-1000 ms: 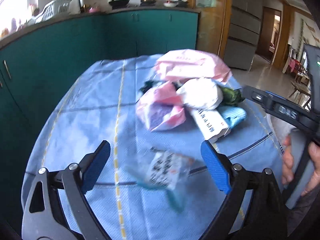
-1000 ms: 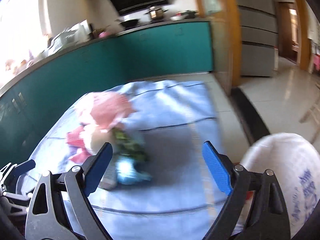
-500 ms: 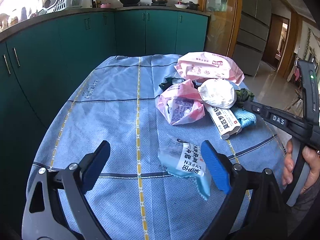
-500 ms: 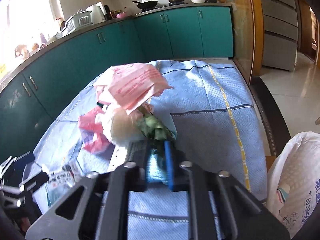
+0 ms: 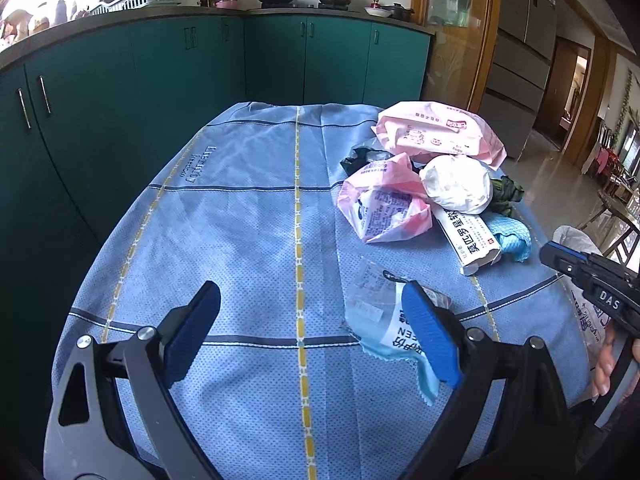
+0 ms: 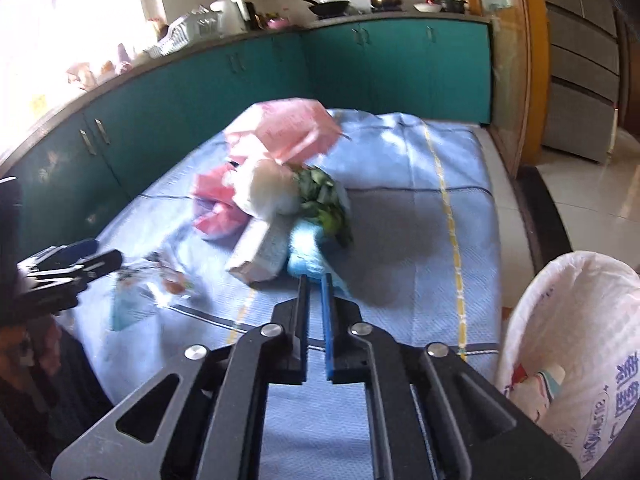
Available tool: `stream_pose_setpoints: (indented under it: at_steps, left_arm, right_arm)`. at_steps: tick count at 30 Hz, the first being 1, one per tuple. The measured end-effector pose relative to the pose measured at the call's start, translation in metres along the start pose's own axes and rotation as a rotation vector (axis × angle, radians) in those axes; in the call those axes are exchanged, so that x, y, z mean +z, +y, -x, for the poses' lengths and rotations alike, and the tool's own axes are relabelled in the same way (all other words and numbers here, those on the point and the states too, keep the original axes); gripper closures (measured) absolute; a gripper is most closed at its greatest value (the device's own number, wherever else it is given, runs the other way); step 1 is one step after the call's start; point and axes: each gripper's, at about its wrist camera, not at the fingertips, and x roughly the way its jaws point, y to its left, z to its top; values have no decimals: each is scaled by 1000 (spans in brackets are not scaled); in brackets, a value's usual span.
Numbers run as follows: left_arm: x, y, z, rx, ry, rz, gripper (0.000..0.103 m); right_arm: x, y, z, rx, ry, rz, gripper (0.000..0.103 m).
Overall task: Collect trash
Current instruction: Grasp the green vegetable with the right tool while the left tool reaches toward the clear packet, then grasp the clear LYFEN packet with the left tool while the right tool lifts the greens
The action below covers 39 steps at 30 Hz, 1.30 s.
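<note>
A pile of trash lies on the blue tablecloth (image 5: pixel 240 216): a pink wipes pack (image 5: pixel 436 132), a pink plastic bag (image 5: pixel 384 208), a white wad (image 5: pixel 456 184), a white carton (image 5: pixel 468 240), green scraps (image 5: pixel 508 196) and a light blue cloth (image 5: pixel 516 236). A clear and blue wrapper (image 5: pixel 380 320) lies apart, near me. My left gripper (image 5: pixel 316 328) is open and empty, with its right pad over that wrapper. My right gripper (image 6: pixel 316 300) is shut and empty, just short of the blue cloth (image 6: pixel 308 256). A white trash bag (image 6: pixel 572 344) stands open at the table's right.
Teal kitchen cabinets (image 5: pixel 160 80) curve behind and left of the table. A grey fridge (image 5: pixel 516 52) and a doorway stand at the back right. The right gripper's handle (image 5: pixel 592 292) shows in the left wrist view at the right edge.
My right gripper has gone from wide open to shut and moved toward the pile. My left gripper has shifted left, so the loose wrapper now sits under its right pad.
</note>
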Motion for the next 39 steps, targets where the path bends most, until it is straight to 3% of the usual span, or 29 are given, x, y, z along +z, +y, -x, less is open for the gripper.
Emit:
stream_pose_setpoints:
  at_steps: [2, 3, 6, 12, 13, 15, 18, 22, 24, 28, 29, 30, 31, 35, 39]
  left_arm:
    - [-1, -4, 0, -6, 1, -15, 11]
    - [-2, -7, 0, -9, 2, -24, 11]
    - [-3, -9, -1, -7, 6, -33, 11]
    - [-5, -5, 0, -3, 9, -27, 10]
    - [-5, -4, 1, -2, 10, -26, 10]
    - [-5, -2, 2, 2, 8, -24, 9]
    - [-5, 2, 3, 7, 7, -14, 9]
    - [-5, 2, 4, -2, 5, -3, 9]
    - [-5, 0, 7, -19, -5, -8, 9]
    - [-6, -8, 10, -71, -15, -35, 7]
    - [-6, -11, 10, -78, -14, -43, 7]
    - [-7, -13, 9, -80, -12, -50, 6]
    - [-7, -16, 8, -82, -7, -58, 6]
    - [-12, -23, 2, -85, 18, -82, 6]
    - [-16, -27, -3, -88, 35, -95, 6]
  right_arm:
    - [5, 1, -3, -56, -19, -4, 41]
    - [8, 2, -3, -72, -35, -6, 34]
    - [19, 1, -11, -74, -57, -30, 29]
    - [33, 1, -36, -60, -36, -51, 29]
    - [34, 3, -41, -52, -26, -46, 30]
    - [33, 7, -47, -36, 2, -25, 54]
    - [29, 15, -49, -42, 11, 26, 70]
    - [27, 14, -47, -65, 11, 27, 69]
    - [27, 11, -50, -59, 26, 6, 62]
    - [24, 10, -57, -70, 67, 11, 62]
    - [23, 10, -56, -64, 66, 18, 68]
    - [22, 11, -54, -51, 63, 28, 82]
    - [21, 12, -51, -34, 59, 35, 87]
    - [14, 12, -38, -5, 37, 49, 94]
    - [14, 6, -11, 87, -20, 61, 96]
